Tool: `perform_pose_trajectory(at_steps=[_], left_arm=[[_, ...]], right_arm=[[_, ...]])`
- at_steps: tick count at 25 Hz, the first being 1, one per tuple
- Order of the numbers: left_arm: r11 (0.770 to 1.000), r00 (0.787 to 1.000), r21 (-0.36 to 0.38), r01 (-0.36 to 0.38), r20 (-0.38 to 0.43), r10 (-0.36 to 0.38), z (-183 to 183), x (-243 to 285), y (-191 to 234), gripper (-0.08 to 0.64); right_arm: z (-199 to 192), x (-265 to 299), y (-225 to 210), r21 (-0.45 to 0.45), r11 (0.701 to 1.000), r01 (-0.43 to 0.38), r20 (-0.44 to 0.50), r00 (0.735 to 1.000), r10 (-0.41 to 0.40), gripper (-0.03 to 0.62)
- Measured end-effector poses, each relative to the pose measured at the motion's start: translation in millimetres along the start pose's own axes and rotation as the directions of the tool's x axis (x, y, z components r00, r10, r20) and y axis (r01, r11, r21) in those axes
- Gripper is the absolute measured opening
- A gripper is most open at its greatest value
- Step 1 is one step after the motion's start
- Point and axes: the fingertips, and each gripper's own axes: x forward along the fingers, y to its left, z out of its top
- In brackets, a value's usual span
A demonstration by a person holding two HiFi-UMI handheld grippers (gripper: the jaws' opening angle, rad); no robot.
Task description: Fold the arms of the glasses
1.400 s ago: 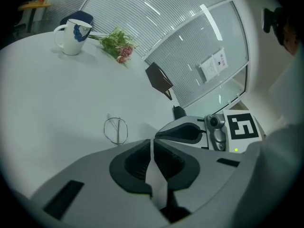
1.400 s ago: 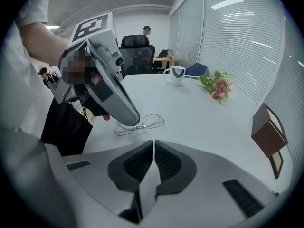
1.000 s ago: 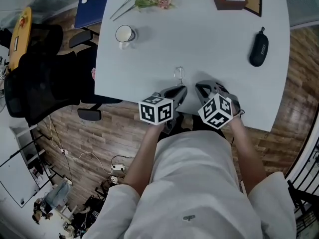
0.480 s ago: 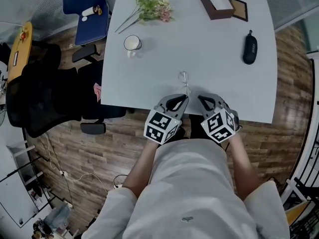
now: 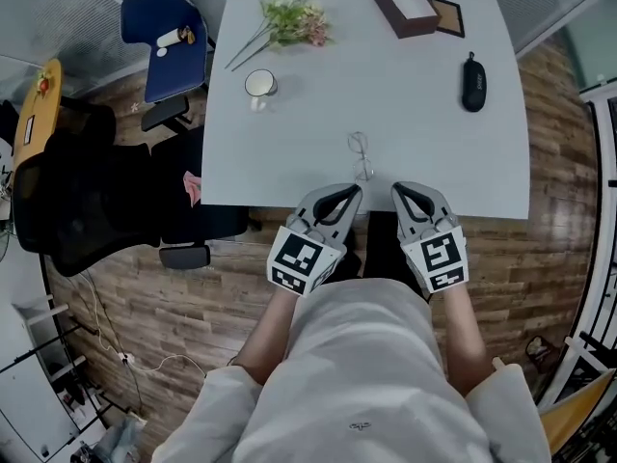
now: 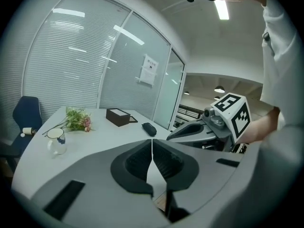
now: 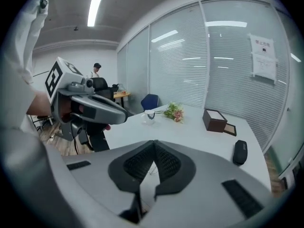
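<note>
both grippers clenched and empty, glasses lying on the desk

the left gripper (image 6: 152, 141) has just been closing its jaws. they now meet tip to tip with nothing between them. the right gripper (image 7: 154, 144) is clenched the same way, pads together and empty. in the head view the two grippers hang side by side over the desk's near edge, left gripper (image 5: 355, 191) and right gripper (image 5: 397, 189) apart from each other, each with one marker cube at its back. the cubes cover the hands that carry them.

one pair of glasses (image 5: 361, 154) lies on the desk (image 5: 289, 143), close to the near edge and about midway along it, just beyond the two sets of tips and touched by neither. the frame is thin wire and small, so i cannot tell how its arms lie.

farther out there is one white mug (image 5: 258, 85) near the left edge and one bunch of flowers (image 5: 294, 17) towards the far left corner. one brown box (image 5: 406, 5) sits at the far edge with one flat brown frame (image 5: 446, 17) beside it. one dark case (image 5: 472, 82) lies near the right edge.

off the desk's left edge stand one blue chair (image 5: 169, 37) and one black chair (image 5: 77, 201). the left gripper view hides the glasses behind the gripper's own body.
</note>
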Motion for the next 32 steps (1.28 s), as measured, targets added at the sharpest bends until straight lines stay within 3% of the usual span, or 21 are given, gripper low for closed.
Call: perform_pose_trajectory(at_steps=[4, 13, 22, 32], left_arm=[[1.0, 0.999, -0.002, -0.016, 0.04, 0.016, 6, -18, 1, 0.02], [1.0, 0.995, 0.002, -0.019, 0.097, 0.018, 24, -45, 0, 0.018], [1.0, 0.991, -0.001, -0.016, 0.132, 0.016, 35, -55, -7, 0.019], [1.0, 0.993, -0.02, -0.013, 0.118, 0.015, 27, -57, -6, 0.02]], right_arm=[[10, -17, 6, 0.084, 0.997, 0.0, 0.087, 0.996, -0.008, 0.006], [39, -45, 24, 0.17, 0.985, -0.027, 0.232, 0.973, -0.014, 0.005], [52, -58, 35, 0.167, 0.986, -0.021, 0.262, 0.965, -0.024, 0.003], [49, -59, 36, 0.178, 0.984, -0.011, 0.257, 0.966, -0.035, 0.003]])
